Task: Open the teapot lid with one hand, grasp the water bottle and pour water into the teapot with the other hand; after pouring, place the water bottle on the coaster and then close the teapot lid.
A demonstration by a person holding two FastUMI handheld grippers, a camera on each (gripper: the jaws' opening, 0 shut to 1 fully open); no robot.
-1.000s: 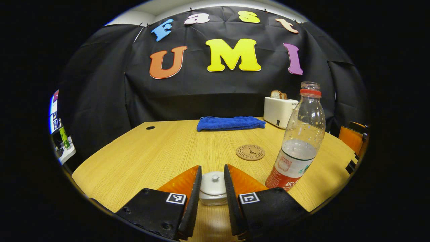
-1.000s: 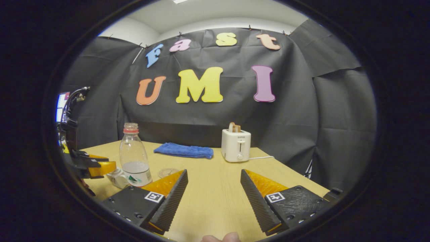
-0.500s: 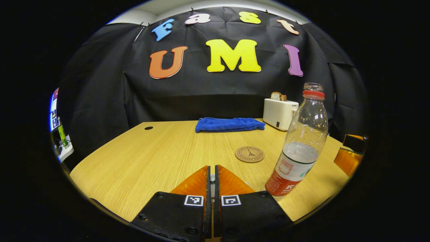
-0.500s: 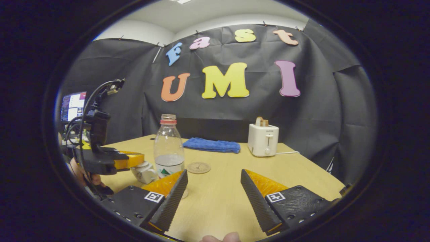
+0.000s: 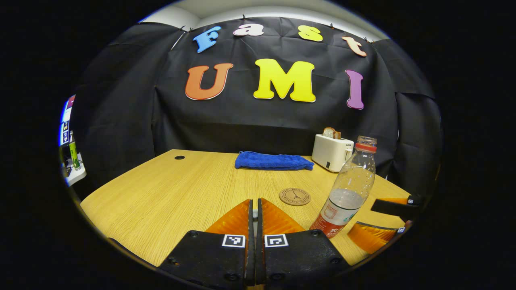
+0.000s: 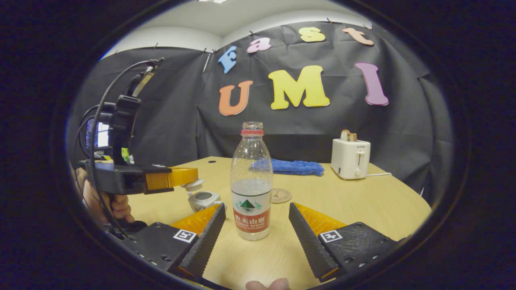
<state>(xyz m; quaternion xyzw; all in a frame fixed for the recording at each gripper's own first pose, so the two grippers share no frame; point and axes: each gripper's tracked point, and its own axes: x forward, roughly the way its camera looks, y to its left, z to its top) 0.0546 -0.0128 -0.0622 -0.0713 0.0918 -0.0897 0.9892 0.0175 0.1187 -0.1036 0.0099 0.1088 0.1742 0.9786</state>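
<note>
Right gripper view: left gripper pinches lid — knob hidden; right gripper gapes astride bottle, untouched.

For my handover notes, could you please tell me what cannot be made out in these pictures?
- Left gripper view: the lid's knob hides between the left gripper's closed fingers.
- Right gripper view: the teapot's lower body is hidden behind the right gripper's finger.
- Right gripper view: the coaster is partly behind the bottle.
</note>
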